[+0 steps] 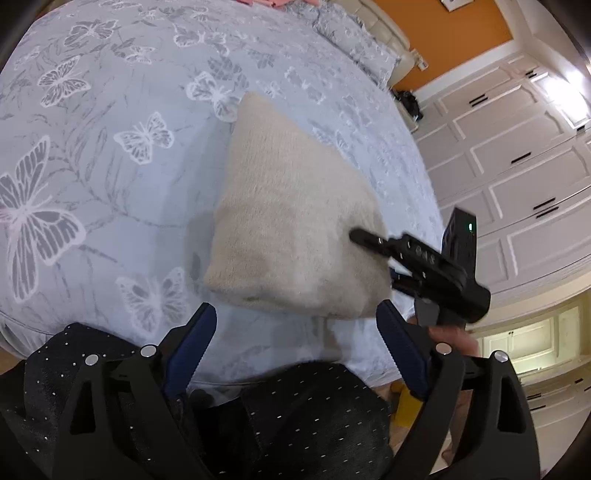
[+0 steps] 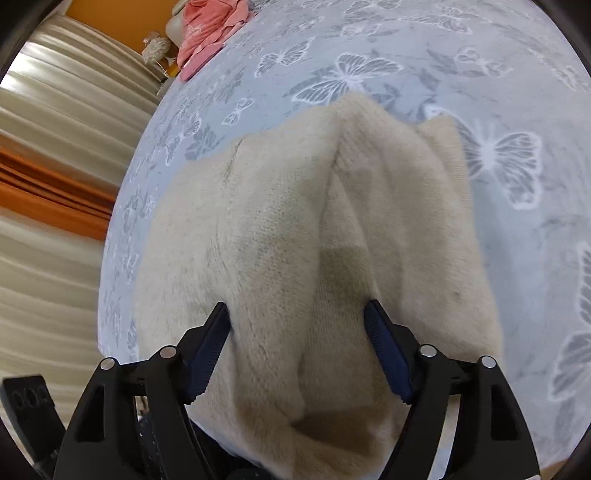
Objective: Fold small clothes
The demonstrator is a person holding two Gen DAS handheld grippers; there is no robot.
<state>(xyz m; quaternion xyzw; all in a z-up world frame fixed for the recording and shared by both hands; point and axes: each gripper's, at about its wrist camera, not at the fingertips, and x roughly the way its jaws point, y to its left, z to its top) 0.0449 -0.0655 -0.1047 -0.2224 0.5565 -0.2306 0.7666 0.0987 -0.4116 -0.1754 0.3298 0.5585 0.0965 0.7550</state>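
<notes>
A cream knitted garment (image 1: 291, 214) lies folded on the butterfly-print bedspread (image 1: 110, 177). My left gripper (image 1: 297, 332) is open and empty, just short of the garment's near edge. My right gripper (image 1: 373, 240) shows in the left wrist view at the garment's right side. In the right wrist view the garment (image 2: 280, 229) fills the middle, and my right gripper (image 2: 297, 325) stands open with a thick fold of it between the spread jaws. The fingertips (image 2: 373, 314) press into the cloth. The garment's underside is hidden.
A pink garment (image 2: 210, 26) lies at the bed's far edge. White panelled cabinets (image 1: 517, 155) and an orange wall stand beyond the bed on the right. Cream curtains (image 2: 55, 184) hang at the other side. The person's dark studded clothing (image 1: 295, 406) is below my left gripper.
</notes>
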